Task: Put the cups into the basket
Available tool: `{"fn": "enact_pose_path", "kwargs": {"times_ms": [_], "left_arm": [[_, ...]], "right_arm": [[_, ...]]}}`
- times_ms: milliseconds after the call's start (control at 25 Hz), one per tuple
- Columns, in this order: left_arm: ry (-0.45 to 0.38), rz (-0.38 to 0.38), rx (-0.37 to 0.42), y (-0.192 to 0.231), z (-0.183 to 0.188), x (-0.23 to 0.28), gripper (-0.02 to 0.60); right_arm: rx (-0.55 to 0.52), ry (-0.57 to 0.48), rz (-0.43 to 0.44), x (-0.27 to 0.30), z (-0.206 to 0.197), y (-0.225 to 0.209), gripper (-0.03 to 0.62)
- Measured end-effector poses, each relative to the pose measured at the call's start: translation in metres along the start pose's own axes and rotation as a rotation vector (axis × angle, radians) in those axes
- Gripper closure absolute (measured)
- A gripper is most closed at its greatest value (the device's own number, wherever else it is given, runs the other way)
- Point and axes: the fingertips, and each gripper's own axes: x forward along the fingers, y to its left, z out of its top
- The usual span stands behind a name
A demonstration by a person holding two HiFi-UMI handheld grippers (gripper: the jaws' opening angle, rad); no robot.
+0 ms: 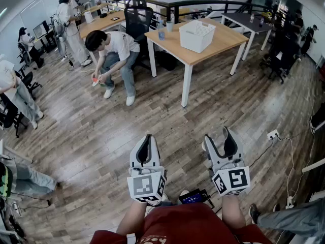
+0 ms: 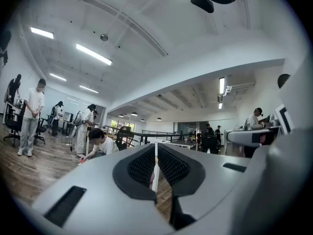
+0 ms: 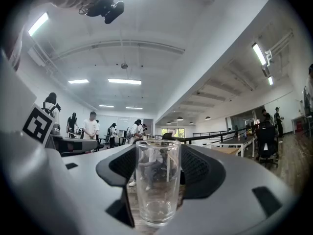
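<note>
From the head view, the person stands out on the wooden floor (image 1: pixel 152 111), well apart from the desk (image 1: pixel 226 42), with both tools held level in front. The white basket (image 1: pixel 197 35) sits on that desk, and I can make out nothing inside it. Two more cups (image 1: pixel 161 33) stand near the desk's far left corner. By my reckoning the job is barely started: one cup is being carried, none are in, and the ones on the desk are left to do. The left gripper (image 1: pixel 147 138) and right gripper (image 1: pixel 218 135) both point toward the desk.

In the left gripper view, the jaws are pressed together with nothing between them, so that gripper is clenched and empty.

In the right gripper view, a clear glass cup (image 3: pixel 157 180) stands upright between the jaws. The pads are snug against its sides, so it is firmly grasped.

Around the room, a crouching person (image 1: pixel 114 52) is on the floor left of the desk, and an office chair (image 1: pixel 138 18) is behind it. A socket strip with cables (image 1: pixel 273 134) lies off to the right. The straight line to the desk's near edge looks open. The crouching person and the cables would only matter if the walk drifts sideways.
</note>
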Motion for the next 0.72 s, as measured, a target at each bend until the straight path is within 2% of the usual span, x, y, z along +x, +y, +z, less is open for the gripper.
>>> {"fn": "enact_pose_path", "kwargs": {"times_ms": [360, 720], "left_arm": [[0.007, -0.021, 0.003, -0.017, -0.001, 0.004, 0.56], [0.024, -0.034, 0.01, -0.045, -0.011, 0.021, 0.56]], "right_arm": [[0.0, 0.002, -0.021, -0.008, 0.0, -0.015, 0.312], [0.03, 0.001, -0.039, -0.014, -0.004, -0.046, 0.312]]}}
